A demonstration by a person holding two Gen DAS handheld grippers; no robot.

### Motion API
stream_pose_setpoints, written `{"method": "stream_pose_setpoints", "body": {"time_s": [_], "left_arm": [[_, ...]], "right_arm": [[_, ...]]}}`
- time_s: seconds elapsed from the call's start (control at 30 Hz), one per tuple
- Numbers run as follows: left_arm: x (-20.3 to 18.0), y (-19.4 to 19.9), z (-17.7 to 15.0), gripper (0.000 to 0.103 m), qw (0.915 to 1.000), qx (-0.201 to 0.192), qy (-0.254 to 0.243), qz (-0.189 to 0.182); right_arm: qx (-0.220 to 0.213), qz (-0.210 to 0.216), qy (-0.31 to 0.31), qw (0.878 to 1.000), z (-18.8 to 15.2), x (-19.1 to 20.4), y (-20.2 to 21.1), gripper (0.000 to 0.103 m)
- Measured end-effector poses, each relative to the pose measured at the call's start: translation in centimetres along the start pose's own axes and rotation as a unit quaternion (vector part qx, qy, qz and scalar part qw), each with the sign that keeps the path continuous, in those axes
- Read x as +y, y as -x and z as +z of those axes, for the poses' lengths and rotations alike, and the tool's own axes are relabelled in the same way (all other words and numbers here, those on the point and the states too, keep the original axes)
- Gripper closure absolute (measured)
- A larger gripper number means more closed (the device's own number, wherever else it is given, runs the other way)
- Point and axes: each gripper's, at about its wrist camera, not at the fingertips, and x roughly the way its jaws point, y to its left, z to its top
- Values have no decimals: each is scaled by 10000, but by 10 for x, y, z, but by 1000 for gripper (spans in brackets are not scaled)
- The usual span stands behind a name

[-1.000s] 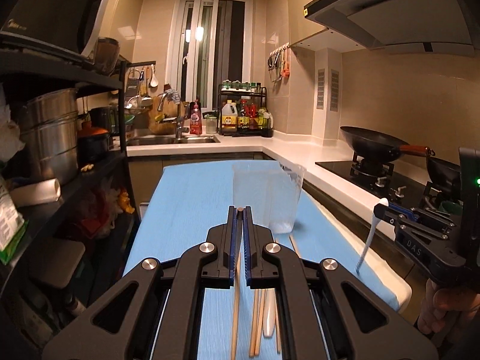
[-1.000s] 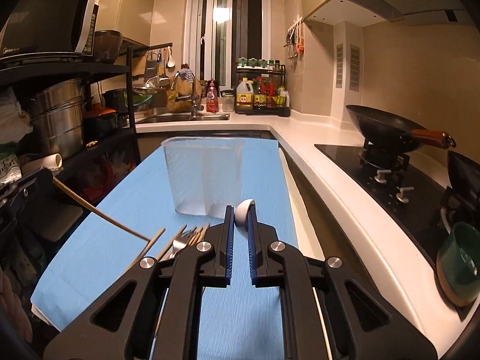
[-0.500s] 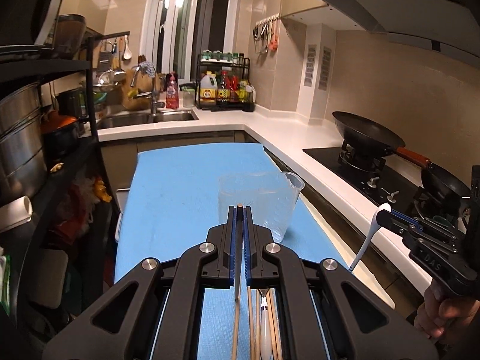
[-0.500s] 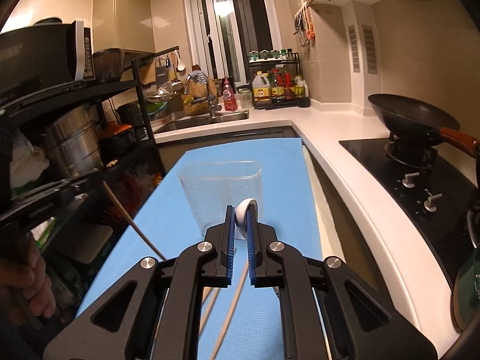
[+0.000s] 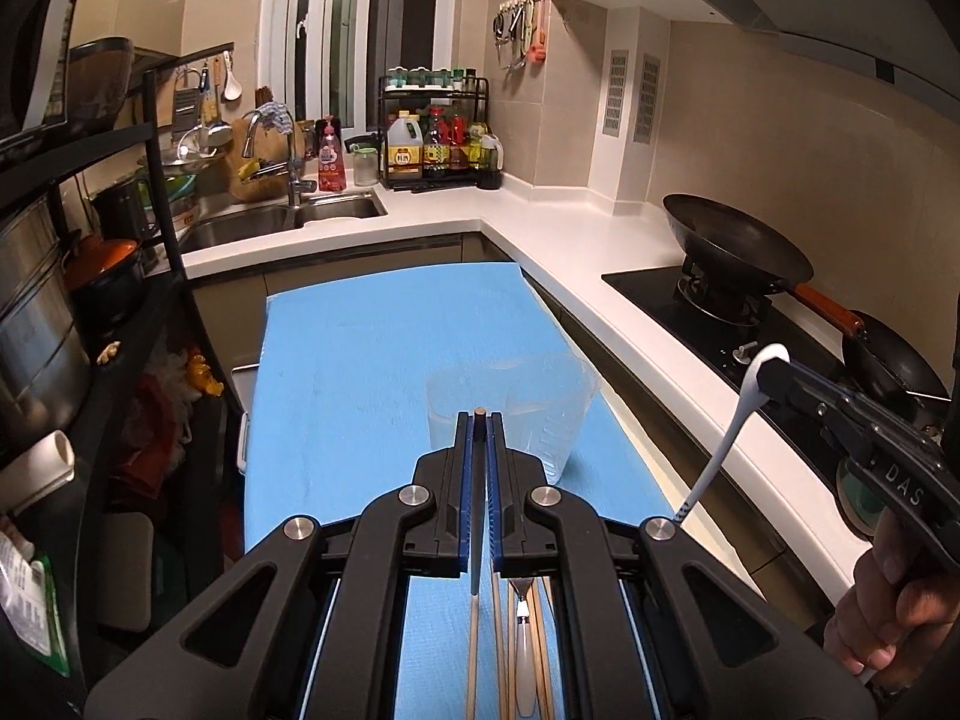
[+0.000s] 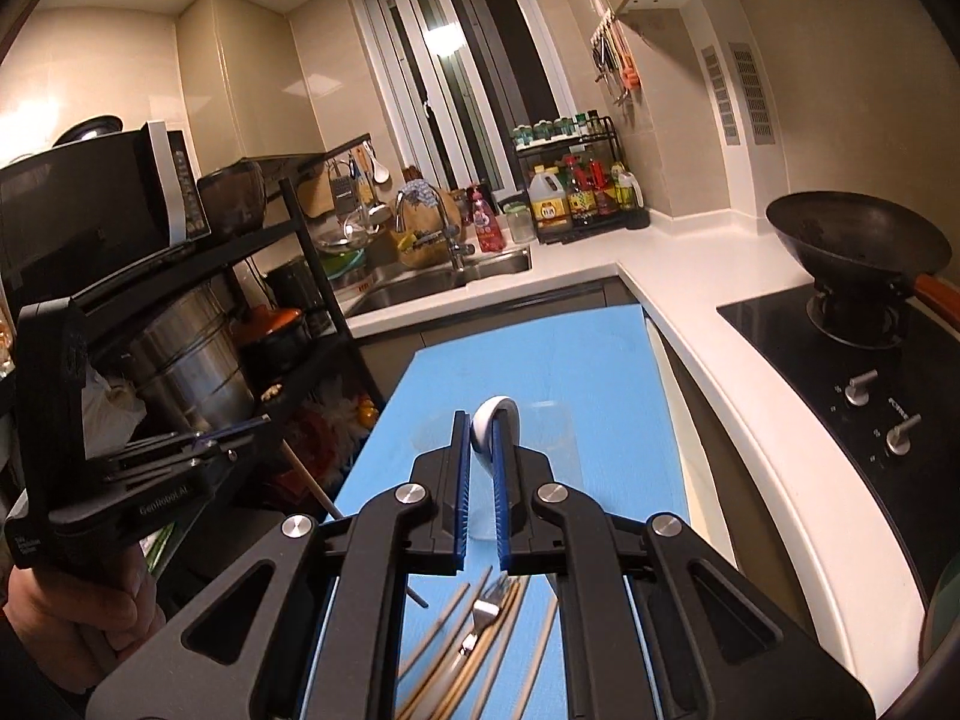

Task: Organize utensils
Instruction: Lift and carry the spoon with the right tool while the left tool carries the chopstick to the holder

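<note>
Pretty cramped kitchen here: a black shelf rack with steel pots runs along the left edge of the blue surface, and the white counter with a wok on the stove runs along the right edge. The sink sits past the far end.

A clear plastic cup stands upright on the surface toward its right edge, just ahead of both grippers. The left gripper is clamped on a wooden chopstick, its tip poking out between the fingers, just short of the cup. The right gripper is pinching a white spoon, held up above the surface near the cup. The leftover chopsticks and a fork lie loose in a pile at the near end, under the grippers.
</note>
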Motion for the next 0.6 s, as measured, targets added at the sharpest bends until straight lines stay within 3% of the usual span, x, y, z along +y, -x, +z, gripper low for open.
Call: {"method": "stream_pose_setpoints", "body": {"time_s": [0.2, 0.4, 0.6], "left_arm": [[-4, 5, 41, 99, 10000, 24, -66, -33], [-13, 20, 94, 99, 9993, -315, -182, -12], [-17, 10, 129, 99, 9983, -575, -97, 52]], "right_arm": [[-193, 157, -69, 9997, 42, 6, -20, 96], [-475, 287, -86, 9984, 82, 9, -44, 96], [-890, 420, -54, 9951, 92, 1, -69, 96]]}}
